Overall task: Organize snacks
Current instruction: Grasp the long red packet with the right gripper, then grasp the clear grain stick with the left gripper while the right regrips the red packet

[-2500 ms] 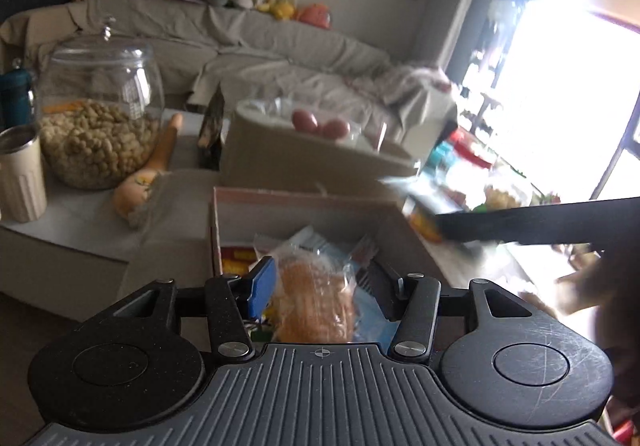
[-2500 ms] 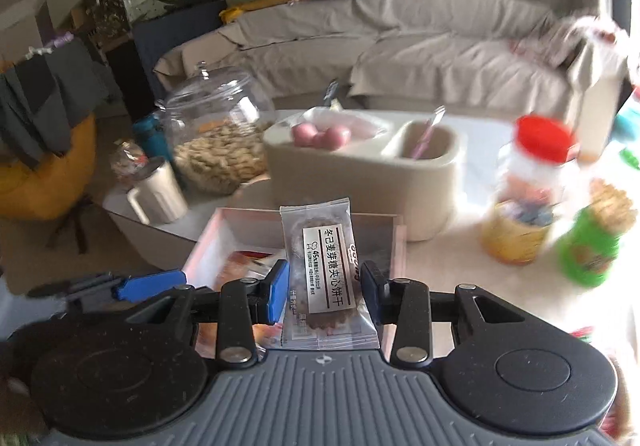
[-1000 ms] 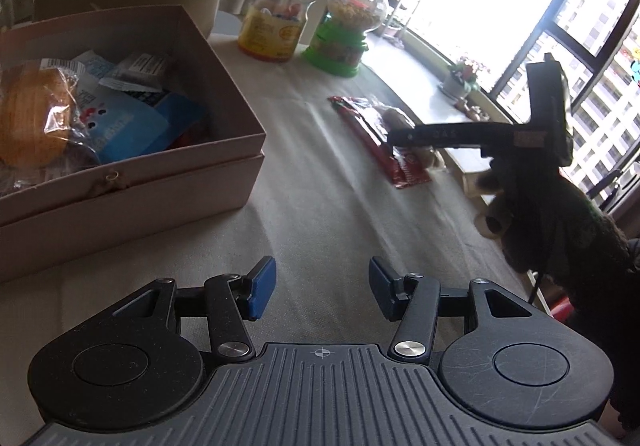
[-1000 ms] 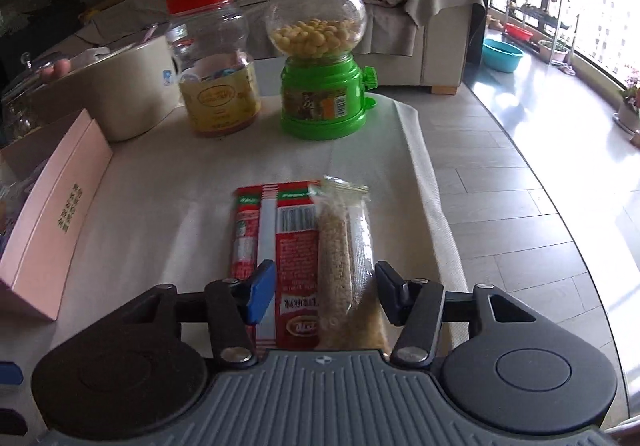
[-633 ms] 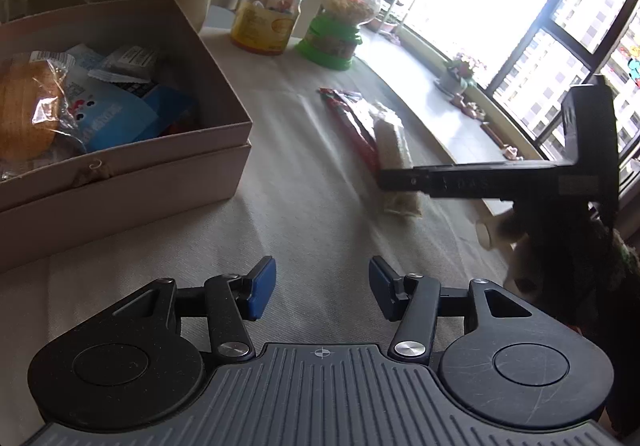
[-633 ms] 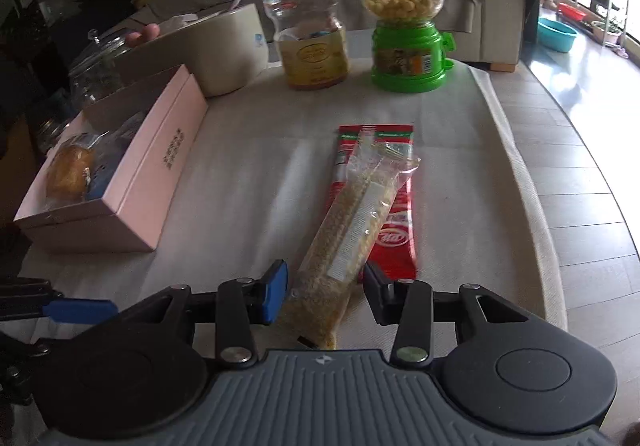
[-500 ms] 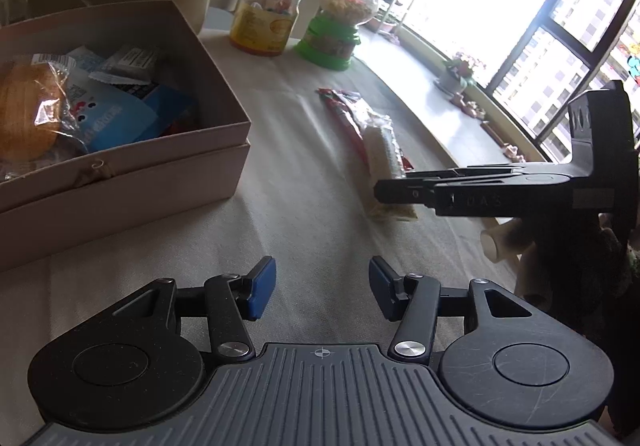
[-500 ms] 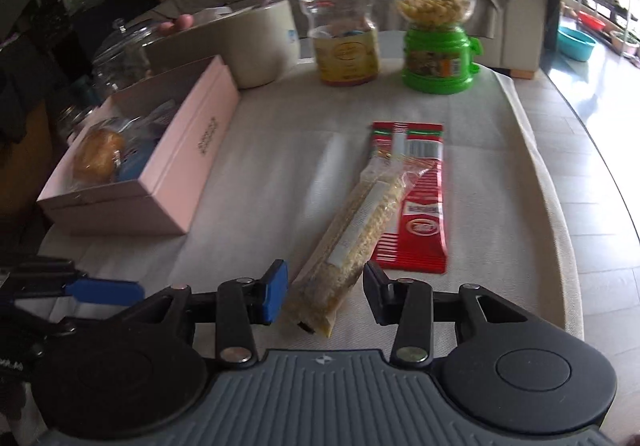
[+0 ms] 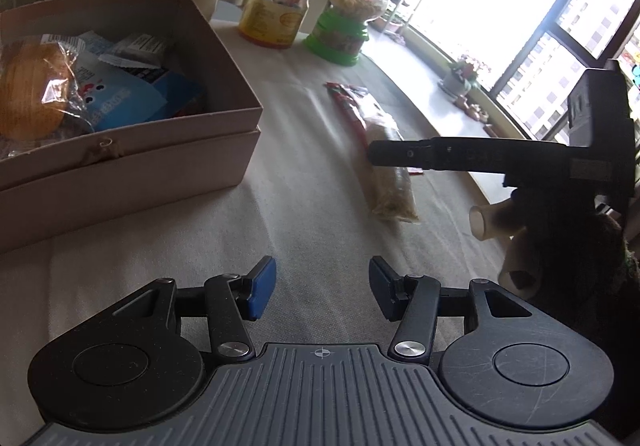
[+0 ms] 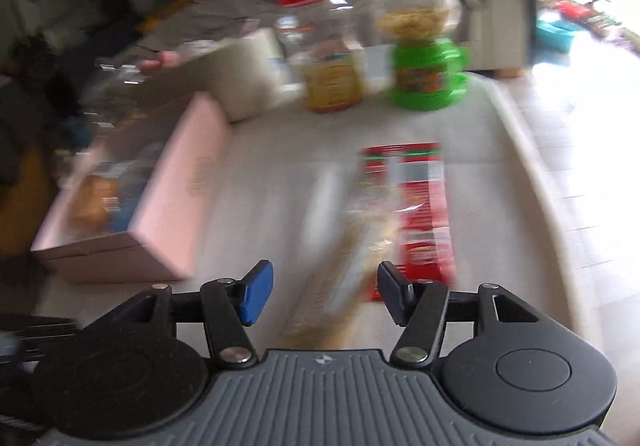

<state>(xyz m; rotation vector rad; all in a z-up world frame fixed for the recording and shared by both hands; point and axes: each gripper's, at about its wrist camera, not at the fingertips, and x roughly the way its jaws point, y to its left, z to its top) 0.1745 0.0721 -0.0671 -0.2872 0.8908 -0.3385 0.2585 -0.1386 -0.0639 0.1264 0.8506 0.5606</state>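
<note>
While the right gripper (image 10: 326, 296) hangs over the near end of the clear grain-bar packet (image 10: 344, 266), its jaws are opening with the packet between them but untouched, so nothing is held. That packet lies on the surface, its far part overlapping the red packet (image 10: 420, 206), well right of the pink box (image 9: 132, 150). A grab now could slip off the slick wrapper or drag the red packet along. Over bare cloth near the box, the left gripper (image 9: 322, 288) stands wide apart and empty. Beyond the red packet, the green dispenser (image 10: 426, 58) could be knocked by a careless sweep.
</note>
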